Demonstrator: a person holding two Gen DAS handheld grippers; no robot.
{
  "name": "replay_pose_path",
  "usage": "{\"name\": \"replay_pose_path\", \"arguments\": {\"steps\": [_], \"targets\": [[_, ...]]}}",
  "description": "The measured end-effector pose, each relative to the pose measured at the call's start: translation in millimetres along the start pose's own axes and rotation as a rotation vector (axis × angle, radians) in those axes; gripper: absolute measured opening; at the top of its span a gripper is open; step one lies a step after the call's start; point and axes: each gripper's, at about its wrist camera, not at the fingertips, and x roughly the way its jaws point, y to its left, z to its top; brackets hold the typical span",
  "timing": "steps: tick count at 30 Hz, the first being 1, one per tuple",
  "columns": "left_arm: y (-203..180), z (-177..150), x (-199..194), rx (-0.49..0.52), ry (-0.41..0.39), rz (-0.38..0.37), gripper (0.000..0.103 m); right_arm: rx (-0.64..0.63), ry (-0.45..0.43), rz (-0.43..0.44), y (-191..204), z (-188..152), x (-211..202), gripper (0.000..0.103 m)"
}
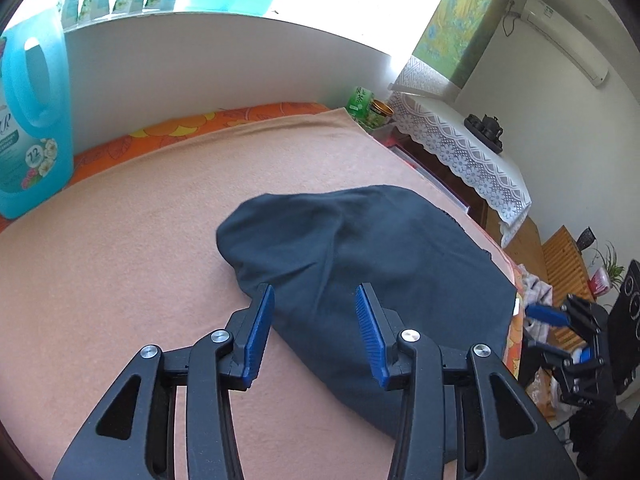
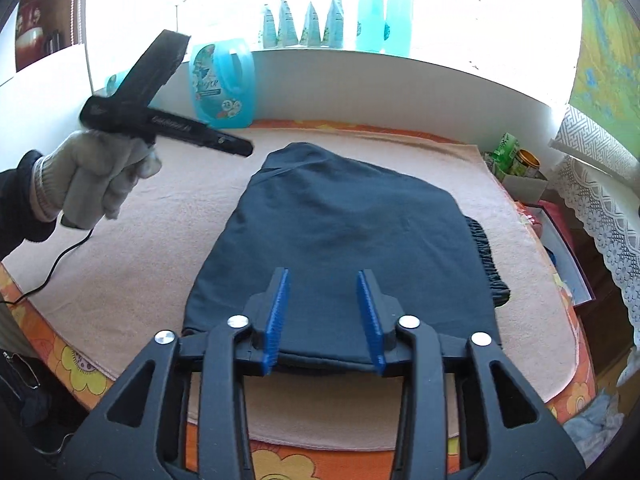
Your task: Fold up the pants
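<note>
The folded dark pants [image 2: 340, 240] lie flat on the pink towel [image 2: 152, 264], just ahead of and below the right claw [image 2: 326, 312]. Both it and the left claw [image 1: 316, 334] stand open, holding nothing.

We note the pants [image 2: 340, 232] fold hides their lower layers, only a gathered waistband [image 2: 486, 256] edge peeking out; the blue jug's [image 1: 32, 120] label is cut off at frame edge.

We see dark navy pants [image 2: 340, 232] on a peach blanket [image 2: 160, 248], orange floral sheet [image 2: 80, 360] underneath, blue gripper pads [image 2: 276, 316], turquoise detergent jug [image 2: 222, 84] far left.
</note>
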Motion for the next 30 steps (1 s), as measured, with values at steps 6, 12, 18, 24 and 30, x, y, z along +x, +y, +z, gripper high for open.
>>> {"name": "replay_pose_path", "arguments": {"steps": [6, 12, 18, 24, 30], "targets": [[-1.9, -16.9, 20.7, -0.095, 0.072, -0.007, 0.055, 0.071, 0.057, -0.036, -72.9, 20.6, 32.9, 0.077], [0.9, -23.5, 38.2, -0.152, 0.106, -0.008, 0.056, 0.103, 0.193, -0.049, -130.0, 27.2, 80.2, 0.078], [-3.3, -26.6, 46.4, -0.166, 0.119, -0.008, 0.056, 0.222, 0.275, 0.096, -164.1, 25.1, 113.8, 0.078], [-4.0, -29.0, 49.8, -0.173, 0.132, -0.009, 0.056, 0.332, 0.346, 0.217, -187.9, 15.9, 144.4, 0.078], [-3.1, -28.0, 54.0, -0.192, 0.122, -0.026, 0.056, 0.338, 0.369, 0.321, -188.6, 14.6, 161.6, 0.081]]}}
